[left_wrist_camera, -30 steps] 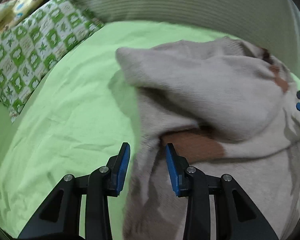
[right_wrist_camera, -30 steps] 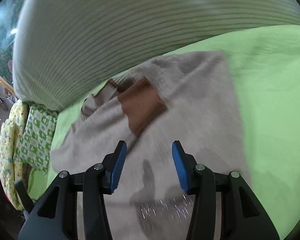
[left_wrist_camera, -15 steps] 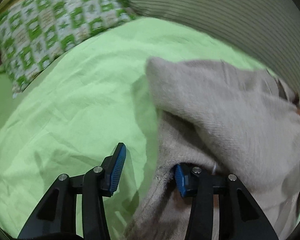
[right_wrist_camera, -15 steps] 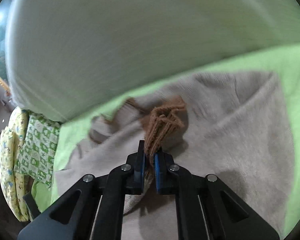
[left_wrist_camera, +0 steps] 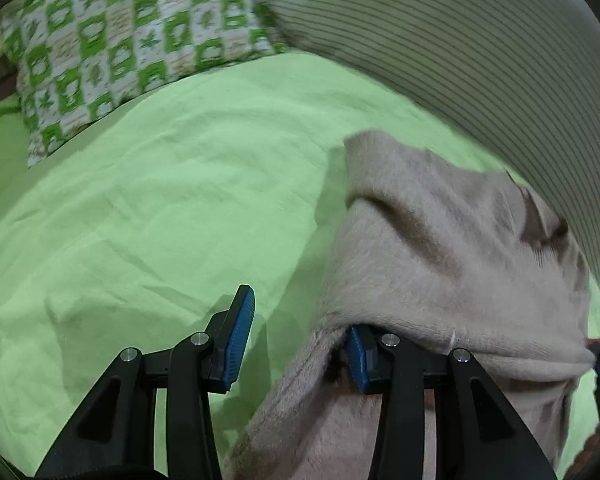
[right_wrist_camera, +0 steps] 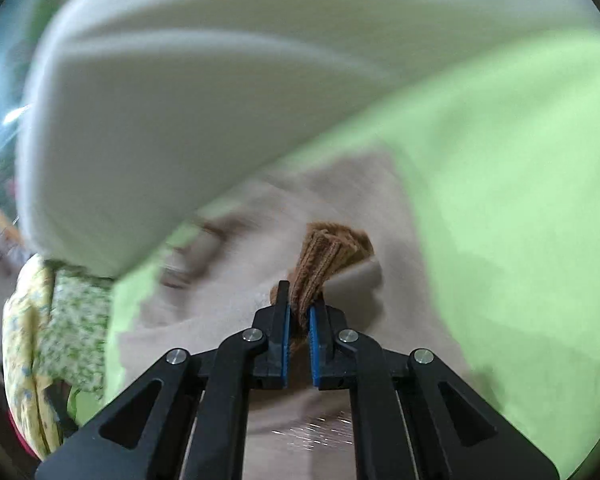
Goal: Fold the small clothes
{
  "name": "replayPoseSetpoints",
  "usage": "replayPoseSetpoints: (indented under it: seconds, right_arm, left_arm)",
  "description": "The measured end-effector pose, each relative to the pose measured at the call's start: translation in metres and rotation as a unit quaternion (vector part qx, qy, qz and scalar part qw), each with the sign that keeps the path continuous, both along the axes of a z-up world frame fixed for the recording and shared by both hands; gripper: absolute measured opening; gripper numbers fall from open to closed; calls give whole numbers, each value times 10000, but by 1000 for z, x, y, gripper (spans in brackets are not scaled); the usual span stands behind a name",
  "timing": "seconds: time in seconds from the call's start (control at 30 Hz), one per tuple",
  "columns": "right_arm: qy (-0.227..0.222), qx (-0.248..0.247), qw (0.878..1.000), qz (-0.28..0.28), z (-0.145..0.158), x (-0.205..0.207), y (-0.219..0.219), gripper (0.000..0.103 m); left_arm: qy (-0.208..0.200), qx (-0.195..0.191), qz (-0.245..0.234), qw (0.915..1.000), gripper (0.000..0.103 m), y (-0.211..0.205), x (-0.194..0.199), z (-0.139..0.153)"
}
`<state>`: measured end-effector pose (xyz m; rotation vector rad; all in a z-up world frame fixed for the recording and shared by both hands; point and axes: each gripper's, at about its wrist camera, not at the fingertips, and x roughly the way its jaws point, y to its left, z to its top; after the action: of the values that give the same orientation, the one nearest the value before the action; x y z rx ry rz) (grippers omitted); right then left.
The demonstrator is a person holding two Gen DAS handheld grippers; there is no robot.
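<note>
A fuzzy beige sweater point(left_wrist_camera: 440, 260) lies crumpled on the green bed sheet point(left_wrist_camera: 160, 208). My left gripper point(left_wrist_camera: 298, 312) is open at the sweater's left edge. Its right finger point(left_wrist_camera: 358, 354) is tucked under a fold of the sweater, and its left finger point(left_wrist_camera: 240, 328) stands over bare sheet. In the right wrist view my right gripper point(right_wrist_camera: 302, 296) is shut on the sweater's brown ribbed trim point(right_wrist_camera: 328, 248), which bunches up above the pads. The rest of the beige sweater point(right_wrist_camera: 204, 320) spreads below it, blurred by motion.
A green-and-white checked pillow point(left_wrist_camera: 120, 36) lies at the back left. A big striped cushion point(left_wrist_camera: 460, 48) runs along the far side of the bed, close behind the sweater. A yellow patterned pillow point(right_wrist_camera: 28, 340) shows at the left. Bare sheet point(right_wrist_camera: 500, 180) stretches right of the sweater.
The right gripper went from open above the sweater to shut on the brown ribbed trim, then moved with it. The left gripper rolled, and its right finger slid under the sweater's fold.
</note>
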<state>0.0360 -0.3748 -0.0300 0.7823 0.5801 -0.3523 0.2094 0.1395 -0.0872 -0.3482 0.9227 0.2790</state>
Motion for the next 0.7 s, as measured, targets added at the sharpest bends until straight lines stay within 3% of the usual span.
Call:
replayPoseSetpoints:
  seconds: [0.1, 0.2, 0.33, 0.43, 0.57, 0.7]
  right_arm:
    - [-30, 47, 10000, -20, -5, -2, -5, 9]
    - [-521, -299, 9979, 249, 32, 3, 3, 9]
    - [-1219, -1003, 9864, 451, 86, -7, 9, 9]
    - [-885, -1142, 9891, 284, 72, -9, 1, 9]
    - [61, -1001, 9949, 63, 14, -1, -18, 9]
    - [328, -991, 9945, 78, -4, -2, -22, 9]
  left_arm:
    - [27, 66, -89, 9999, 43, -5, -4, 0]
    - [16, 53, -54, 10000, 43, -2, -7, 2]
    - [-70, 68, -220, 9997, 44, -15, -18, 8]
    - [-48, 184, -377, 9991, 44, -27, -19, 7]
    - [106, 142, -457, 9988, 43, -35, -20, -1]
    - [240, 171, -454, 9985, 44, -32, -21, -11]
